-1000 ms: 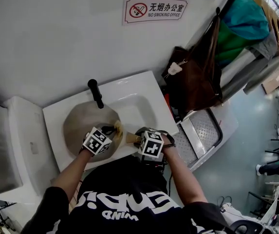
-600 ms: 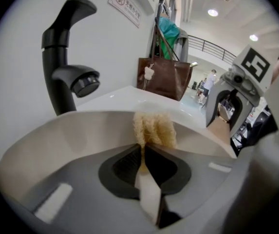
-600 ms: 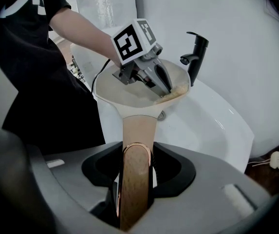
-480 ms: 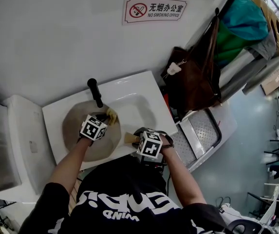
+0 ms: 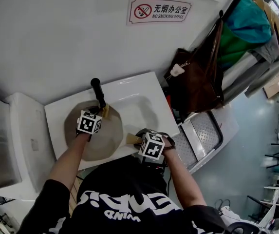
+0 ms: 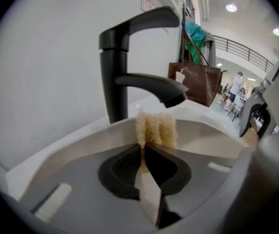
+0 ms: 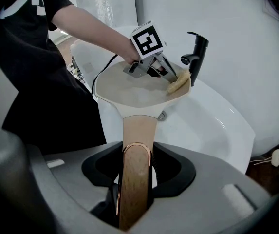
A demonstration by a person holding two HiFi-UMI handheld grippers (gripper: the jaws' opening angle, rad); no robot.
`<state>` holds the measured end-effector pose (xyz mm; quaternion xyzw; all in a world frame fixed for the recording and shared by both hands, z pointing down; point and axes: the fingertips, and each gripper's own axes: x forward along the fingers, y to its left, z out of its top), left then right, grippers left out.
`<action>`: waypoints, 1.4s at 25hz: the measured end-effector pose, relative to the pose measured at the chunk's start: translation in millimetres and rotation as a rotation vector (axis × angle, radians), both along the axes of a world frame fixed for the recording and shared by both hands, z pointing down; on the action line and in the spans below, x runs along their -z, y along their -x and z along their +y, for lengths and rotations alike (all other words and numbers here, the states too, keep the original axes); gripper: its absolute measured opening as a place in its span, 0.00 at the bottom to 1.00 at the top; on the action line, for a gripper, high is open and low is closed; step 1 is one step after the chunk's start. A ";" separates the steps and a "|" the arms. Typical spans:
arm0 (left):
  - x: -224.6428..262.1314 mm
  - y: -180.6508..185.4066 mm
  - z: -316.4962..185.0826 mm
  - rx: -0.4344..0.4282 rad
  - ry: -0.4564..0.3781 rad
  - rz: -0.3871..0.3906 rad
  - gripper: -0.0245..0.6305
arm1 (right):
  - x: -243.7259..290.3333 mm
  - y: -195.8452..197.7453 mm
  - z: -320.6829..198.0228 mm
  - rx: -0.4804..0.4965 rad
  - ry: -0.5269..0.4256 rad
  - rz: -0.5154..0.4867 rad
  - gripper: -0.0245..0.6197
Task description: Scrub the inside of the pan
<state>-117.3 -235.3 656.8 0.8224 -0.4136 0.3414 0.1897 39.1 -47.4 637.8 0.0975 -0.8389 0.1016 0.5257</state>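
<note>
A beige pan [image 5: 98, 133] lies over the left half of a white sink [image 5: 146, 99]. Its wooden handle [image 7: 134, 179] runs back into my right gripper [image 5: 140, 141], which is shut on it [image 7: 132, 189]. My left gripper [image 5: 100, 112] is shut on a yellow loofah scrubber [image 6: 155, 129], held at the pan's far rim just under the black tap [image 5: 97, 92]. In the right gripper view the scrubber [image 7: 177, 84] touches the far inner edge of the pan [image 7: 139, 89]. The left gripper [image 7: 171, 77] reaches across the pan from the left.
The black tap [image 6: 129, 67] stands close ahead of the scrubber against a white wall. A brown bag [image 5: 197, 77] and hanging clothes [image 5: 249, 26] are to the right of the sink. A metal step stool [image 5: 197, 133] stands at the lower right.
My left gripper has carried the scrubber from the pan's near right side across to its far rim by the tap. The right gripper and the pan handle have stayed put.
</note>
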 end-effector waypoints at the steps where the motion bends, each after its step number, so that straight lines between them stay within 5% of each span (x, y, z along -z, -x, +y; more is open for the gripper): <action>1: 0.8 6.7 -3.0 0.018 -0.002 -0.005 0.07 | -0.1 0.0 -0.1 0.001 0.000 0.000 0.31; 8: 10.7 41.4 -14.4 0.099 -0.034 -0.057 0.07 | -1.9 -0.1 1.7 0.005 0.006 -0.003 0.31; 19: 38.8 84.8 -10.0 0.104 -0.090 -0.246 0.07 | -2.4 -0.2 2.0 0.013 0.005 -0.015 0.31; 30: 47.0 129.3 23.9 0.036 -0.076 -0.397 0.07 | -1.1 -1.0 2.6 0.007 -0.002 -0.029 0.31; 35: 45.5 139.8 48.1 -0.059 -0.029 -0.501 0.07 | -1.2 -2.8 3.3 0.018 0.002 -0.023 0.31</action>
